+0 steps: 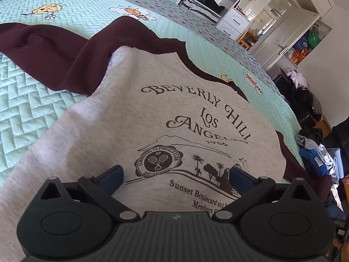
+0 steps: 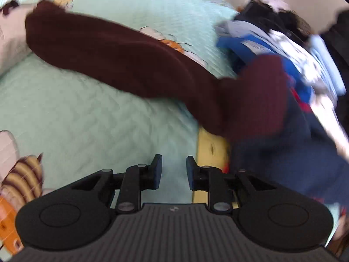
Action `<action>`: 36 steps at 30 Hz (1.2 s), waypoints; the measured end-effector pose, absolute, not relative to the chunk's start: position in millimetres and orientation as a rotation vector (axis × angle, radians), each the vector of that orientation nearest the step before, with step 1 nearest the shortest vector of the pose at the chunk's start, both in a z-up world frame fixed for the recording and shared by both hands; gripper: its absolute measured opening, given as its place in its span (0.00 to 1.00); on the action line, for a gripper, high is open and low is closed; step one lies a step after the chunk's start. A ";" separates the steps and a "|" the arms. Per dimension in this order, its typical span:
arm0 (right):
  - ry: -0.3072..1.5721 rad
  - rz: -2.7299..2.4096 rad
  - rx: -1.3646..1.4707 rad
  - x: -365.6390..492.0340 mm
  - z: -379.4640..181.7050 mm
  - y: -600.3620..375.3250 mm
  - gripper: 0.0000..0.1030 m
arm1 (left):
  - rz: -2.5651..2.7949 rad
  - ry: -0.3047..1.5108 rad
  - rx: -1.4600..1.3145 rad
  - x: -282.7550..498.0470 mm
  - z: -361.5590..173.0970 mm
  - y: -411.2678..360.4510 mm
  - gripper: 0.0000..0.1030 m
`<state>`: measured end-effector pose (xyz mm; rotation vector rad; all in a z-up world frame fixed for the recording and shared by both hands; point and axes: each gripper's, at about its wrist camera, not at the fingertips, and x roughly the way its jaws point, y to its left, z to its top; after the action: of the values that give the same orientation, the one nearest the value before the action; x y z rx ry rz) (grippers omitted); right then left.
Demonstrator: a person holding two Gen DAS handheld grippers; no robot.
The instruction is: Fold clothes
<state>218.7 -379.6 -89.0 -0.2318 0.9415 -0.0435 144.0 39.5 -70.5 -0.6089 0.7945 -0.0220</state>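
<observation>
Sweatshirt: we have a grey sweatshirt (image 1: 135, 118) with maroon sleeves spread chest-up on the mint quilted bedspread (image 1: 28, 113), its printed lettering facing us.

Left claw: our left gripper (image 1: 175, 175) hovers just over the printed chest, jaws spread wide, nothing between them.

Right claw: our right gripper (image 2: 174, 172) has its jaws set narrow with only bedspread showing through the gap — it holds nothing.

Right-side sleeve: the maroon sleeve (image 2: 122, 65) lies stretched out across the quilt, and its cuff (image 2: 255, 96) seems to hang past the bed edge toward a heap of other clothes (image 2: 283, 50) (the right view is smeared by motion, so we cannot be sure it touches them).

Other sleeve: it (image 1: 50, 50) lies rumpled beside the shoulder, not flat.

Step in hand: we judge the sleeves are not yet folded in.

Risk: with jaws this narrow we could pinch only a thin ridge of fabric and lose it mid-fold — or snag the quilt along with the sleeve.

Risk: dragging the hanging cuff might pull the body askew, since our left claw is not pinning it.
</observation>
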 end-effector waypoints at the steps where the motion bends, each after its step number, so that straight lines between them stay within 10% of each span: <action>1: 0.925 -0.038 -0.156 212.7 -82.9 -384.1 0.28 | -0.026 0.787 -0.616 143.2 -70.0 40.3 0.99; 6: 0.660 0.233 0.158 234.1 -36.4 -356.4 0.69 | -0.080 0.725 -0.645 136.0 -65.9 42.4 0.99; 25: 0.836 0.617 -0.057 446.5 -116.9 -169.5 0.71 | -0.126 0.673 -0.626 140.0 -71.6 49.6 0.99; 31: 0.803 0.649 -0.098 448.1 -125.1 -159.7 0.92 | -0.122 0.684 -0.625 143.2 -75.2 47.1 0.99; 34: 0.801 0.647 -0.124 448.2 -120.5 -155.0 0.78 | -0.118 0.687 -0.635 143.7 -76.5 48.2 0.99; 36: 0.805 0.652 -0.116 447.0 -113.4 -155.2 0.15 | -0.115 0.686 -0.640 143.1 -76.4 49.0 0.99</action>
<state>447.0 -155.2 -113.4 -0.1159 0.8052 0.6521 143.1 49.0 -76.4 -0.6400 0.6862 -0.1152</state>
